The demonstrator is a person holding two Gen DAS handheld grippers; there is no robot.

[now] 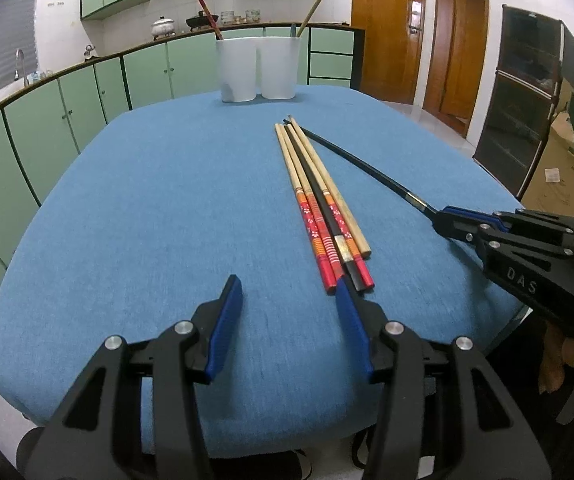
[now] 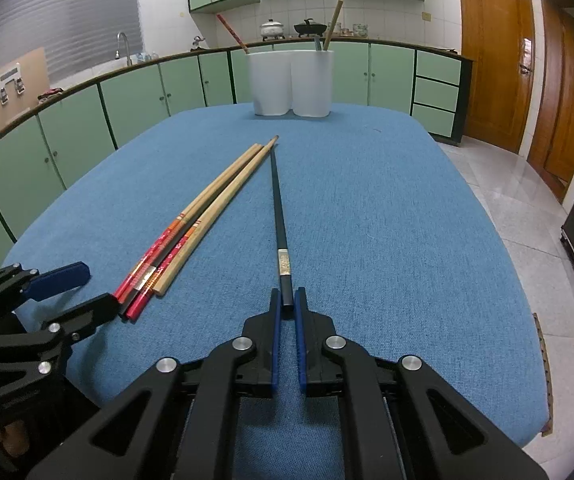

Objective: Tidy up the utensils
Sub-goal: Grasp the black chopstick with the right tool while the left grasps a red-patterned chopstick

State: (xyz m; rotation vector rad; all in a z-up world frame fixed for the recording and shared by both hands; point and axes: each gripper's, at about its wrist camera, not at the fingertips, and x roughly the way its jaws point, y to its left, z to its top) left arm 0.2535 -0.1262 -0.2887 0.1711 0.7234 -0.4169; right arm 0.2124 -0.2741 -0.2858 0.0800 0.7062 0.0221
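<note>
— Chopsticks first: where do they lie?

— Most of them rest in a bundle of chopsticks (image 1: 323, 208) on the blue tablecloth (image 1: 147, 200), side by side and touching, their red-patterned ends toward the near edge and the plain wooden tips pointing at the far end. One black chopstick lies among them in that bundle.

— And the one on its own?

— A second black chopstick (image 2: 278, 216) lies apart from the bundle, to its right, only its far tip close to the wooden tips. The right gripper (image 2: 288, 300) has its near end: the blue pads are pressed in on both sides of it, almost together, with the stick running straight ahead over the cloth.

— What about the other hand?

— The left gripper (image 1: 289, 288) stands about half open with nothing between its fingers. Its right finger (image 1: 353, 320) sits just at the near ends of the bundle; whether it touches them I cannot tell.

— Where would they go?

— I can only say what stands there: a white double-cup holder (image 2: 290, 80) at the far end of the table, well apart from the bundle. A red chopstick (image 2: 231, 31) leans out of its left cup and a wooden chopstick (image 2: 333, 24) out of its right.
</note>
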